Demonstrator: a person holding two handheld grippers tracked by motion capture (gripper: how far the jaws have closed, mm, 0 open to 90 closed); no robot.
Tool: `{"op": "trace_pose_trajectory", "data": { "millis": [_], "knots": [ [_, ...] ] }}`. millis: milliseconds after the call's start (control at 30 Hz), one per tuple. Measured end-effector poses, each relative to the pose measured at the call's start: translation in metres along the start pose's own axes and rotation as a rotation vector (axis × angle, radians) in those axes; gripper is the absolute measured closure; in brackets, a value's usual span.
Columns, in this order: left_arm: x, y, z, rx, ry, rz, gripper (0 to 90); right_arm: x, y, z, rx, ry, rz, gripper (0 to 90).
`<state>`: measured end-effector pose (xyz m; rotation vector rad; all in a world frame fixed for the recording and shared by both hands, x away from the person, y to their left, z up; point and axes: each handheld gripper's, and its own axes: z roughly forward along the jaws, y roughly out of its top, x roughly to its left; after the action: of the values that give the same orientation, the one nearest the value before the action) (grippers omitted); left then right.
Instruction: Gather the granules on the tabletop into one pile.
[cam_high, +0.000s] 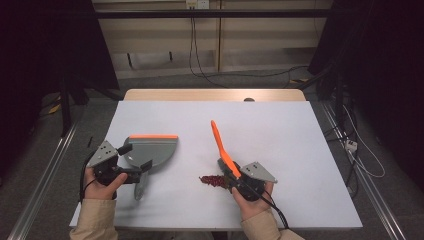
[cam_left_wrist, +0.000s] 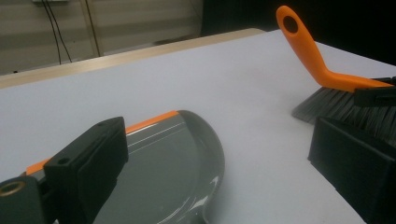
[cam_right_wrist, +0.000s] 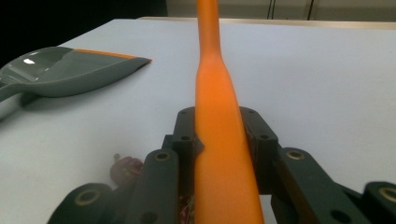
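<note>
While the brush (cam_high: 222, 147) is clamped by its orange handle between the closed jaws of the right gripper (cam_high: 239, 181), a small pile of dark red bits (cam_high: 212, 180) lies on the table (cam_high: 280, 135) just beside that gripper, on its left, near the bristles. The dustpan (cam_high: 150, 150) is seen well apart from the pile, by the left gripper (cam_high: 131, 162), with its orange-edged lip turned away from the person. Whether the left gripper is closed on the pan cannot be told: in the left gripper view the jaws stand wide apart with the pan's bowl between and below them, and nothing is clearly pinched. Judged from this, the bits could be scattered across the smooth table if a hard sweep is made before the pan is brought close. The pan could be pushed away or tipped by the brush if it is not firmly held. The handle looks slick and tapered, so it might be twisted in the jaws under sideways bristle load.
</note>
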<state>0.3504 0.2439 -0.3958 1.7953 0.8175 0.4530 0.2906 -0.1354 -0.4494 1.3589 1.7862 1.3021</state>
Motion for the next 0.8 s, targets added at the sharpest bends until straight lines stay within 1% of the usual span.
{"op": "trace_pose_trajectory", "data": {
  "millis": [67, 133, 200, 333, 400, 433, 500, 800],
  "knots": [
    [0.000, 0.000, 0.000, 0.000, 0.001, -0.001, 4.6, 0.002, 0.000, 0.002, -0.004, -0.004, -0.005, 70.8],
    [0.000, 0.000, 0.000, 0.002, 0.001, -0.002, 4.5, 0.003, 0.000, 0.003, -0.009, -0.009, -0.001, 70.8],
    [0.000, -0.001, 0.001, 0.006, 0.001, 0.001, 4.5, 0.005, 0.000, 0.004, -0.014, -0.003, 0.008, 70.8],
    [0.000, -0.001, 0.000, 0.004, 0.002, 0.000, 4.6, 0.008, 0.000, 0.006, -0.015, -0.009, -0.001, 70.7],
    [0.000, -0.001, 0.000, 0.006, 0.003, 0.001, 4.6, 0.009, 0.000, 0.008, -0.015, -0.003, 0.014, 70.7],
    [0.001, -0.001, 0.001, 0.008, 0.003, 0.005, 4.6, 0.010, 0.000, 0.009, -0.016, -0.006, 0.005, 70.7],
    [0.001, -0.001, 0.001, 0.010, 0.002, 0.007, 4.6, 0.012, 0.001, 0.010, -0.018, 0.000, 0.010, 70.7],
    [0.001, -0.001, 0.000, 0.008, 0.005, 0.005, 4.7, 0.018, 0.002, 0.016, -0.017, 0.022, -0.005, 70.6]
  ]
}}
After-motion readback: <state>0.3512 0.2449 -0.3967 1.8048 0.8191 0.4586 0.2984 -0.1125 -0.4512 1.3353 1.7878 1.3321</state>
